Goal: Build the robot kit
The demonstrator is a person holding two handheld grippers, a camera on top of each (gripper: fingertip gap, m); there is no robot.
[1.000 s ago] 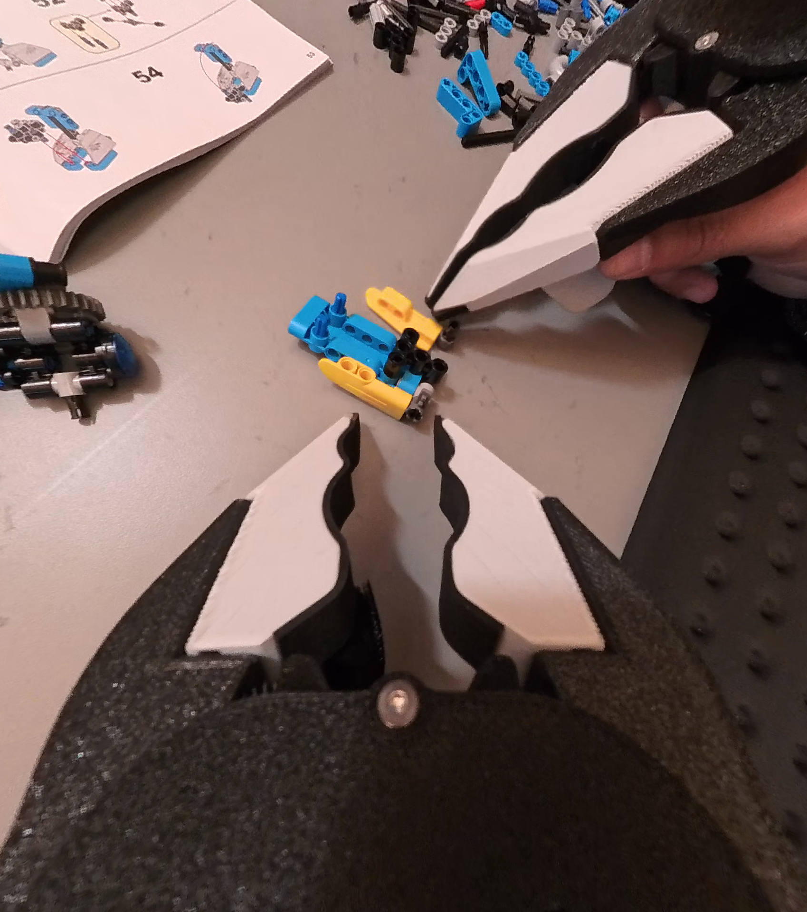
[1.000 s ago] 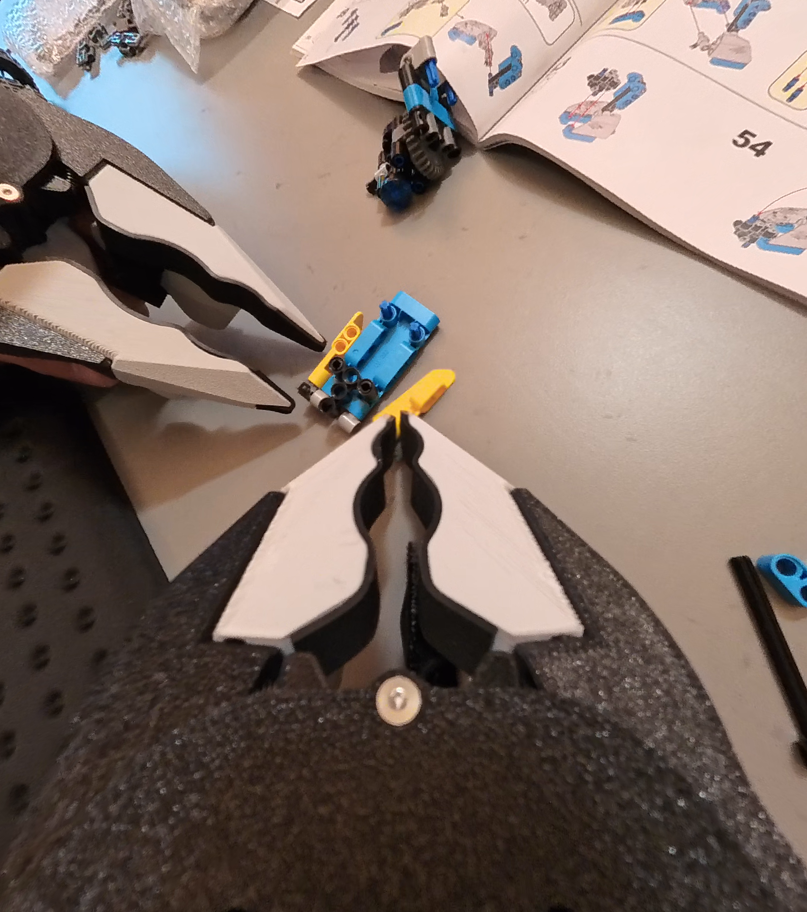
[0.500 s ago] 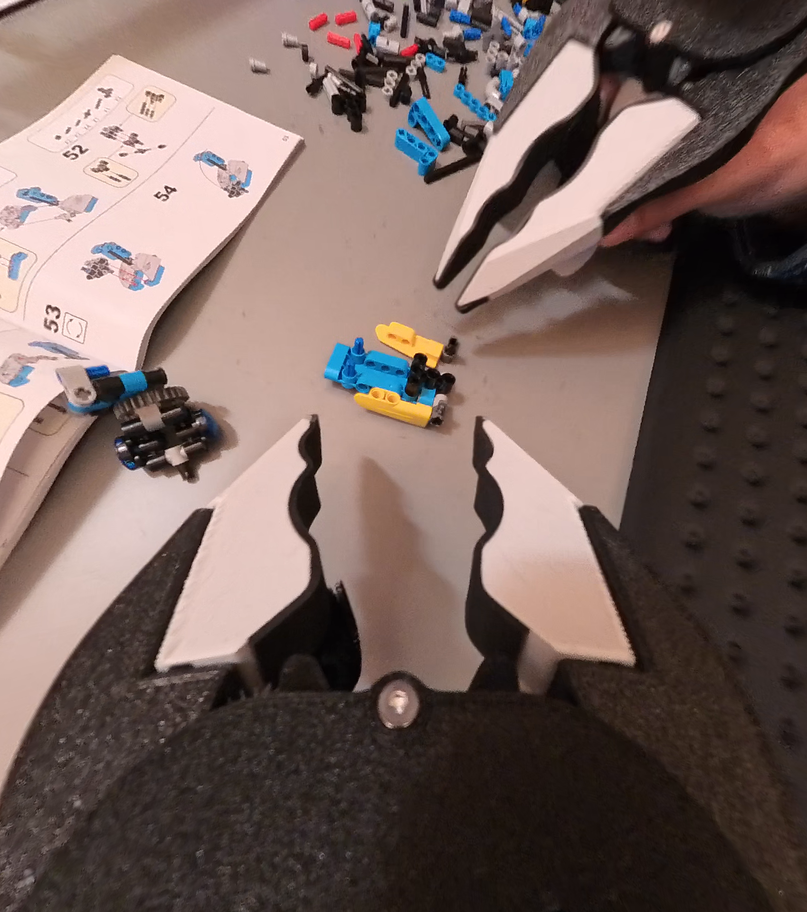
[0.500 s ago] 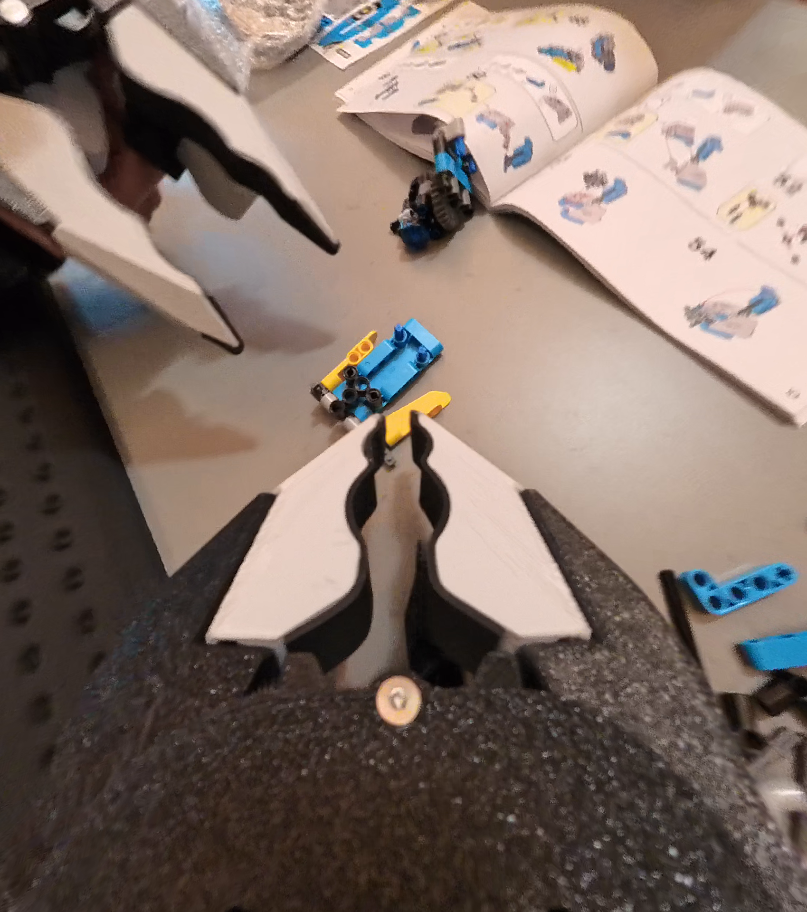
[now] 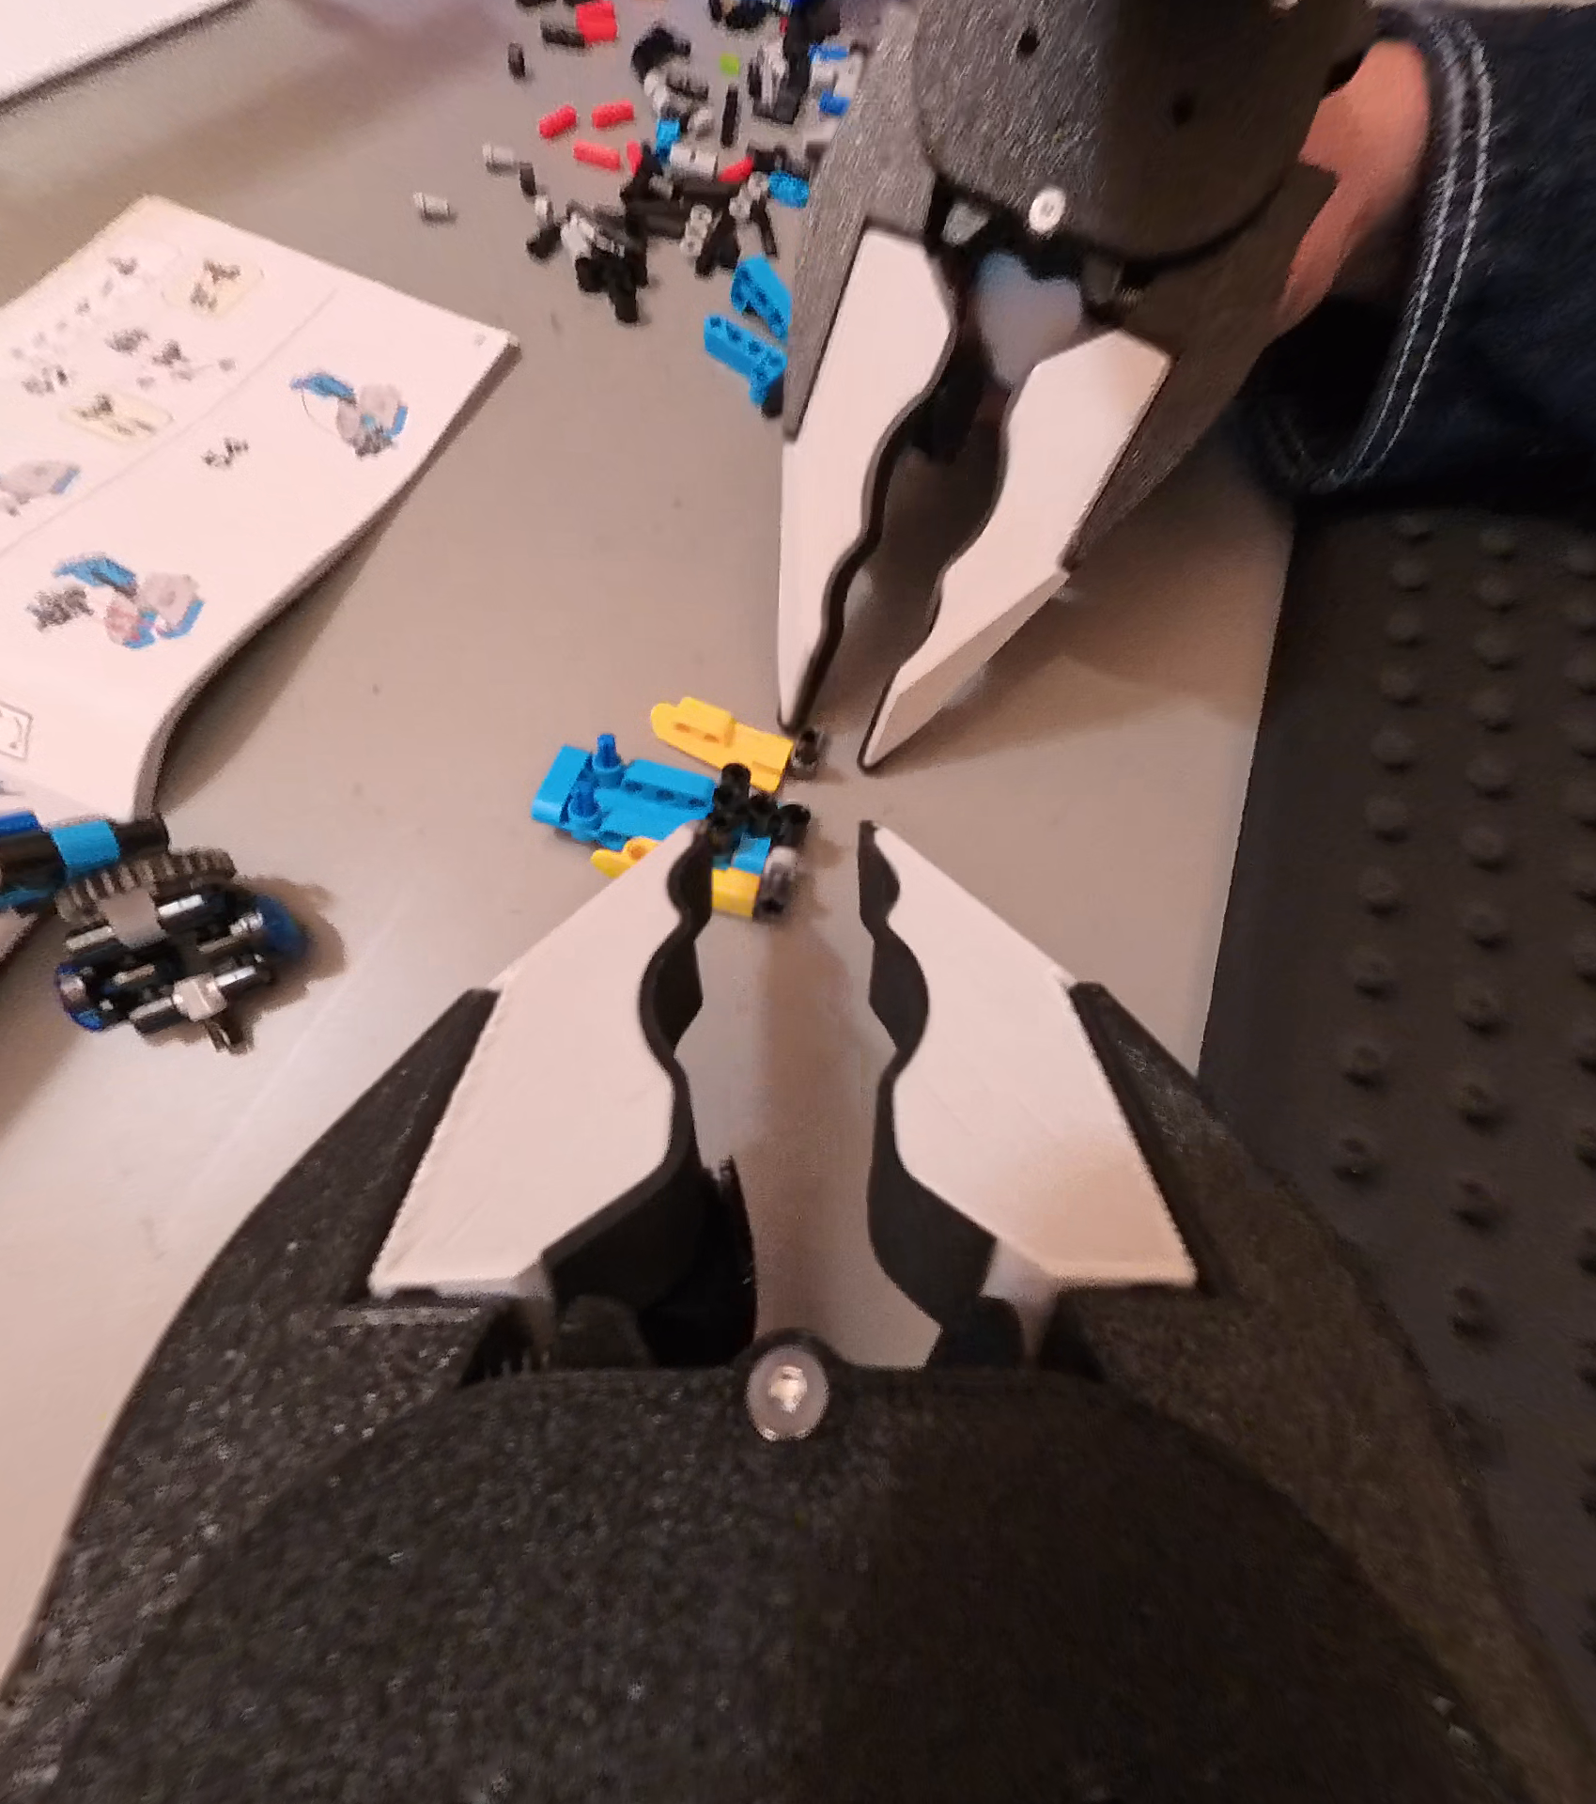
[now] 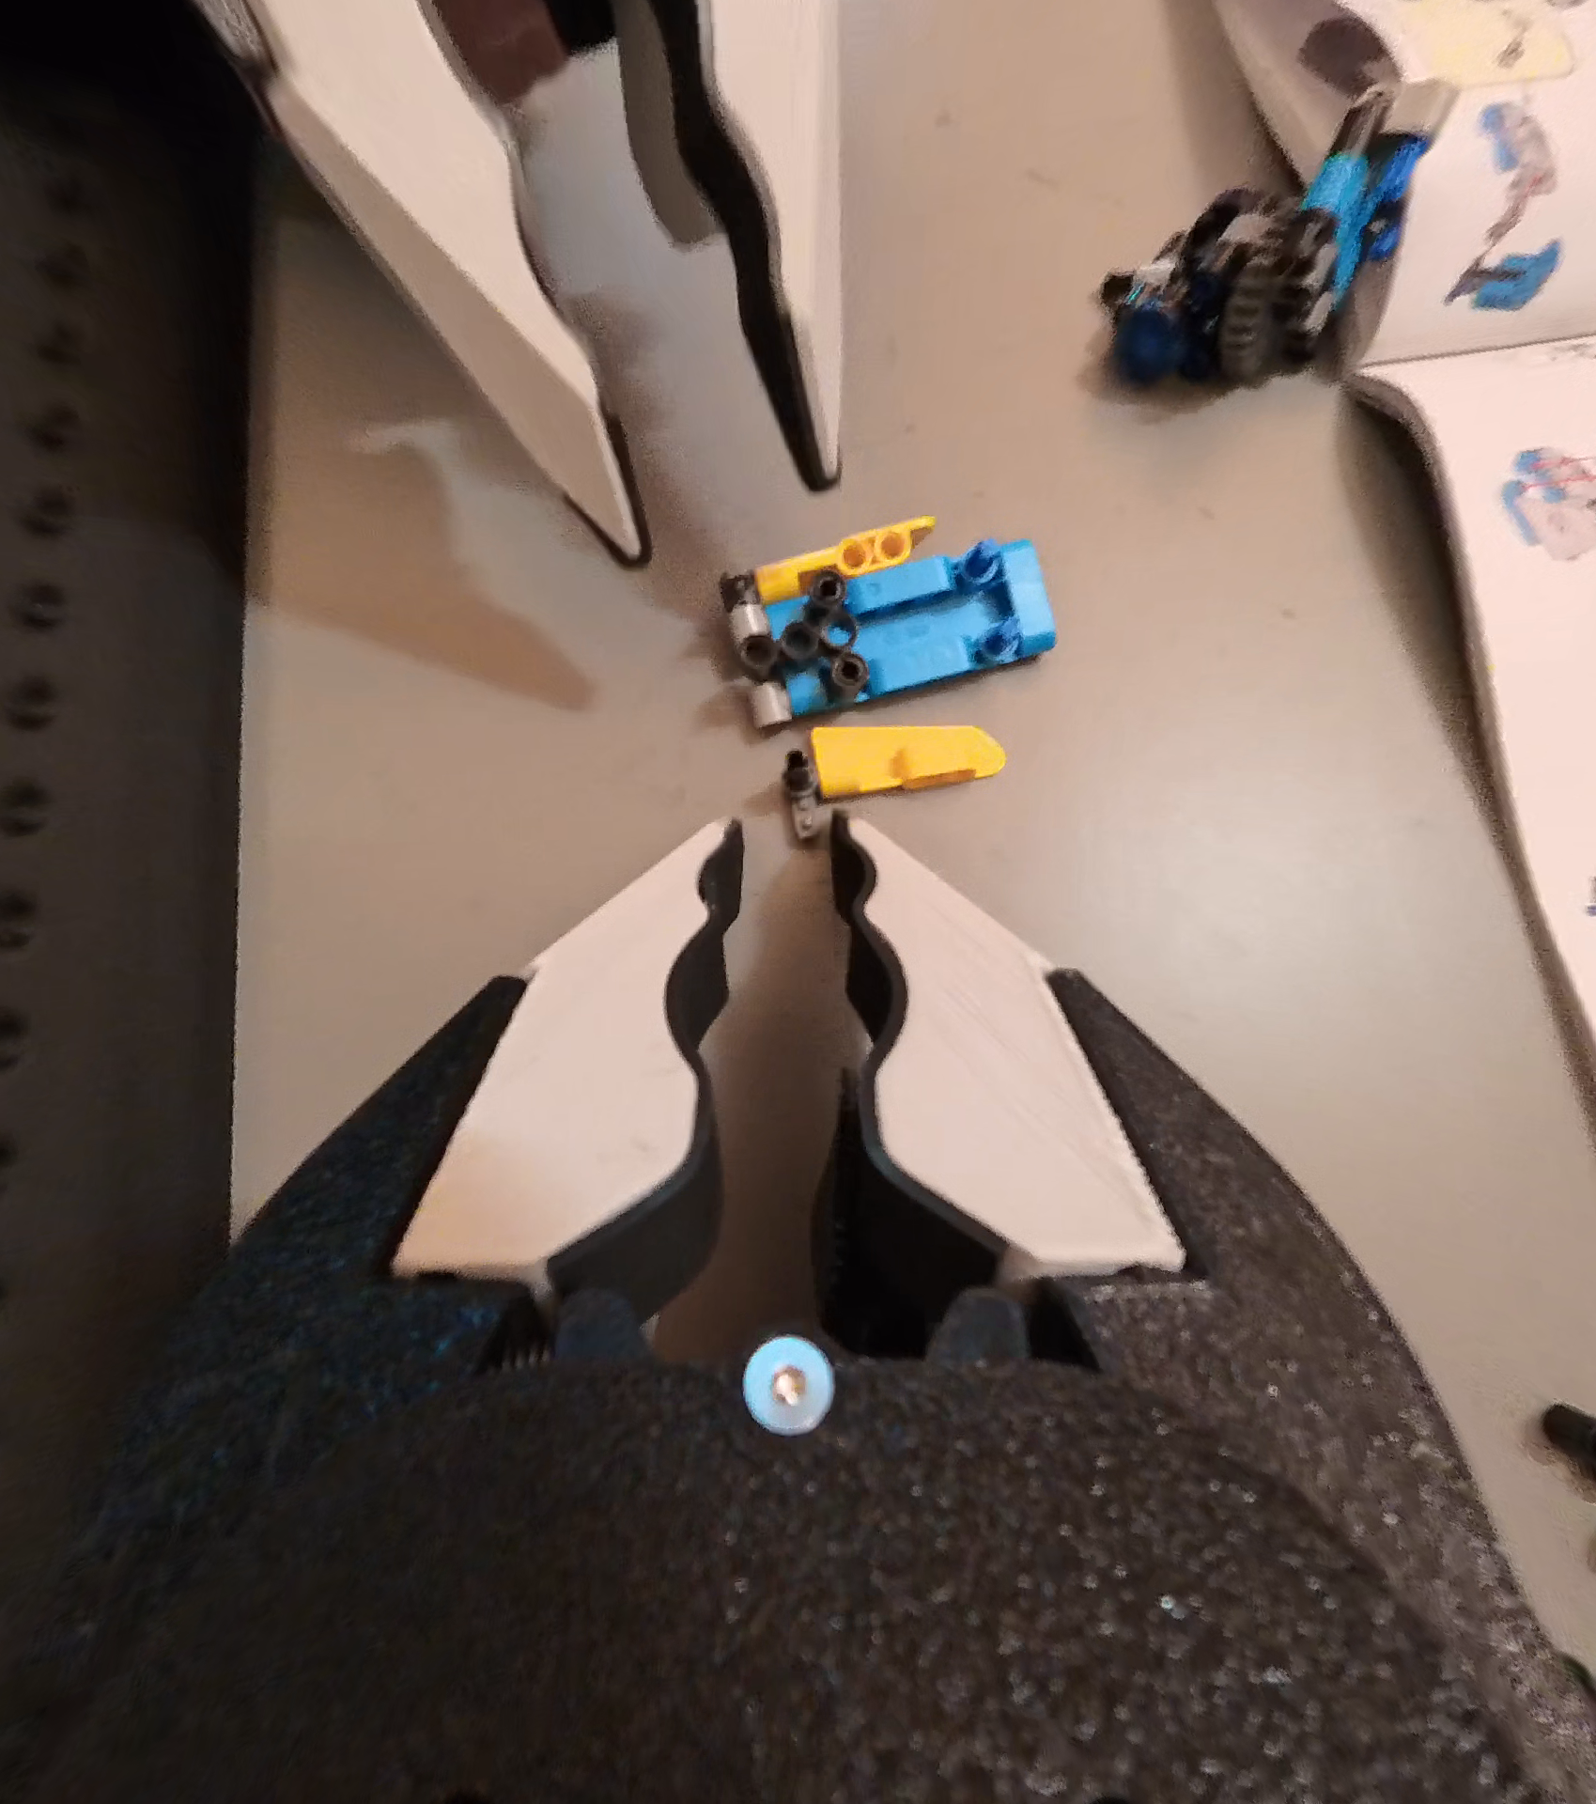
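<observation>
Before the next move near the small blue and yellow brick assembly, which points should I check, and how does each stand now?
1. Left hand-held gripper open: ok.
2. Right hand-held gripper open, empty: ok.
3. Small blue and yellow brick assembly flat on the grey table: ok.
4. Loose yellow panel piece apart from the assembly: ok.
5. Tiny black pin free of the right fingertips: cannot tell.

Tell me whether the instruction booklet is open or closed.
Open: the instruction booklet lies spread on the table, printed pages facing up.
</observation>
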